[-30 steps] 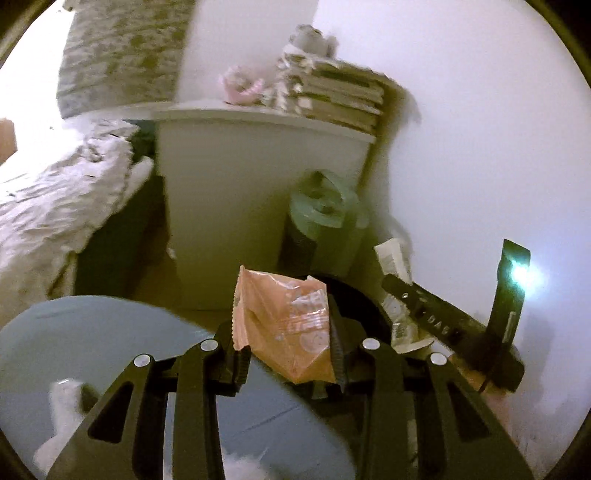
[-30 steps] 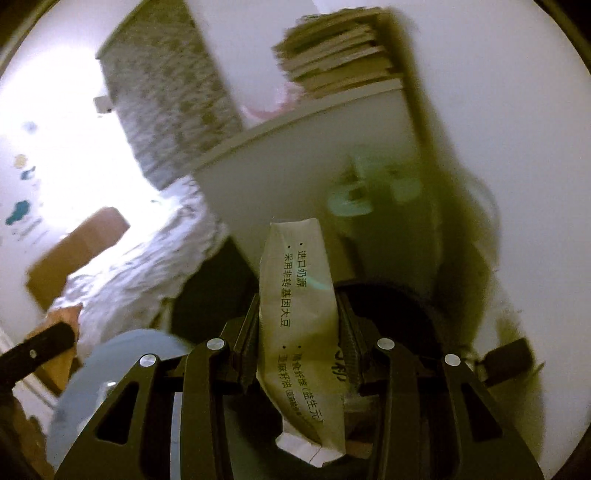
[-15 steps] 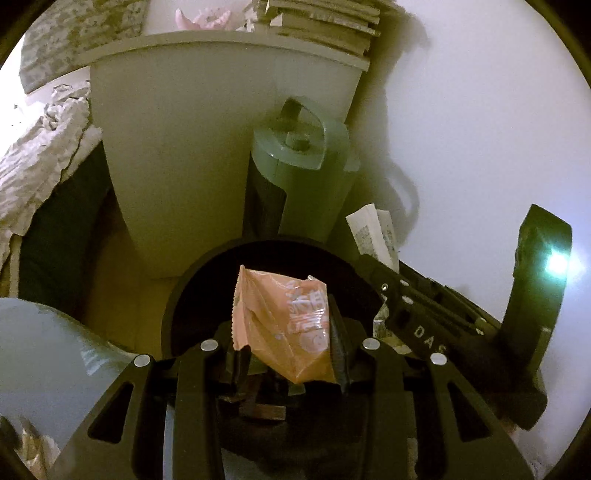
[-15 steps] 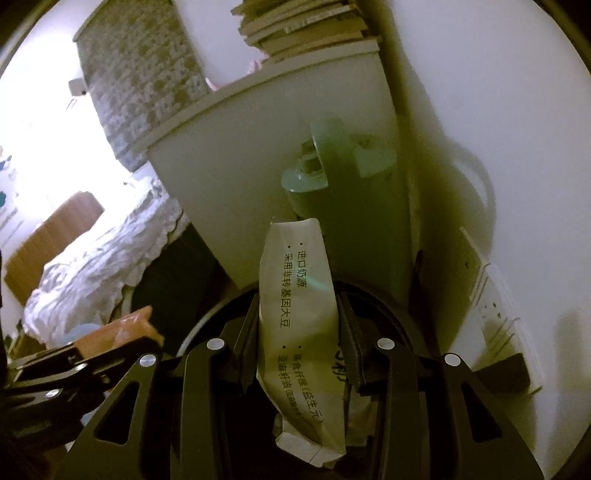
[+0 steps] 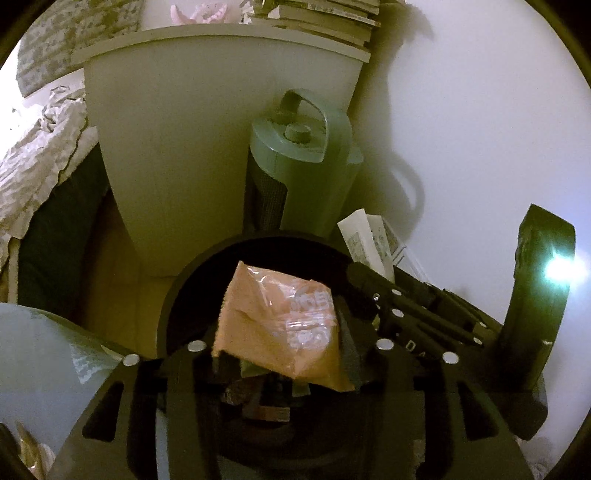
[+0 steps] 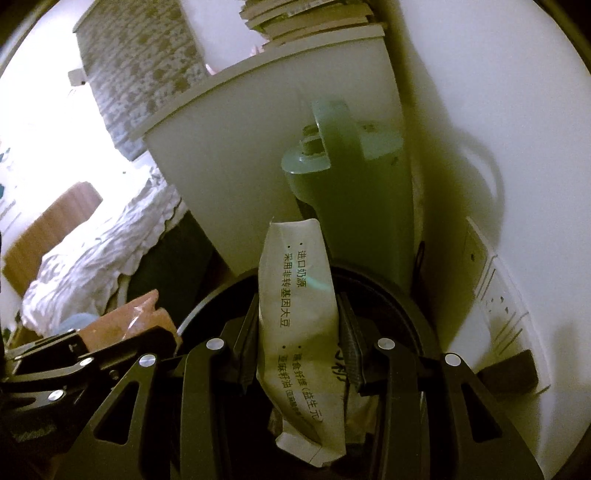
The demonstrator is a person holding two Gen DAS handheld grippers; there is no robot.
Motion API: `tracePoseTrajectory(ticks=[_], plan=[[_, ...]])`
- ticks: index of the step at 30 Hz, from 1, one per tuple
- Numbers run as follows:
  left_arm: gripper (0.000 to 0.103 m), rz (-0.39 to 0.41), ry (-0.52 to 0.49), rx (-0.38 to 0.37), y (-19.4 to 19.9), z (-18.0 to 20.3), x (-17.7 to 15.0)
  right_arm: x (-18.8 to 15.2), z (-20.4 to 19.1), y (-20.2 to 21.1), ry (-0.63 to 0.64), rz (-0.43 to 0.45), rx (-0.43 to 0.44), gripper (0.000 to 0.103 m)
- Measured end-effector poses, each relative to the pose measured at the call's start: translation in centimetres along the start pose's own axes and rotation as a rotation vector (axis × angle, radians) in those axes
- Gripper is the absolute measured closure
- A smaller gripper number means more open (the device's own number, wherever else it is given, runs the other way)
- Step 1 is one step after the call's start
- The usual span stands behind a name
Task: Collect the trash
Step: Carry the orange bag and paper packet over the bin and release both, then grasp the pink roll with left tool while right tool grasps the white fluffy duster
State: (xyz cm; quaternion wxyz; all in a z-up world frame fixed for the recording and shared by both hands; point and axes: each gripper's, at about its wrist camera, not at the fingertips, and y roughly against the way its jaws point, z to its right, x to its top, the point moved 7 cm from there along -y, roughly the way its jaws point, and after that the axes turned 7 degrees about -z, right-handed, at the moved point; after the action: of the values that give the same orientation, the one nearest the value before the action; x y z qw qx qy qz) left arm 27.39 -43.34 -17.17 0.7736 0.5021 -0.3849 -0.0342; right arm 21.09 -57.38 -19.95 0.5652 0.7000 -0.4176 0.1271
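My left gripper (image 5: 284,332) hangs over the open mouth of a black round bin (image 5: 177,295). Its jaws are opening, and an orange snack wrapper (image 5: 280,317) lies tilted and loose between them, leaning on the right pad. My right gripper (image 6: 299,325) is shut on a white packet (image 6: 295,295) printed with green characters, held upright above the same bin (image 6: 413,310). In the left wrist view the right gripper (image 5: 424,314) and its packet (image 5: 364,240) show at the right. The left gripper (image 6: 92,354) and orange wrapper (image 6: 136,317) appear at the right wrist view's lower left.
A green tower appliance (image 5: 299,166) stands just behind the bin, against a white cabinet (image 5: 184,147) topped with stacked books (image 5: 325,18). A bed with rumpled bedding (image 5: 37,147) lies to the left. A power strip (image 6: 498,288) sits on the wall at right. A grey-blue round surface (image 5: 37,350) is at lower left.
Both grippers came down and forward until the black bin lay beneath them. The left jaws have spread and the orange wrapper has tipped over between them. The right grip is unchanged.
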Motion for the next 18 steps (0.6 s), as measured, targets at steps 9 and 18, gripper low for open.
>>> tracePoseTrajectory(ticks=[9, 18], plan=[[0.027, 0.023, 0.04, -0.015, 1.6, -0.3, 0.0, 0.2, 0.7, 0.7, -0.04, 0.034, 0.013, 0.037], [0.026, 0.11, 0.083, -0.032, 10.2, -0.9, -2.1, -0.9, -0.8, 1.5, -0.014, 0.026, 0.064, 0.037]])
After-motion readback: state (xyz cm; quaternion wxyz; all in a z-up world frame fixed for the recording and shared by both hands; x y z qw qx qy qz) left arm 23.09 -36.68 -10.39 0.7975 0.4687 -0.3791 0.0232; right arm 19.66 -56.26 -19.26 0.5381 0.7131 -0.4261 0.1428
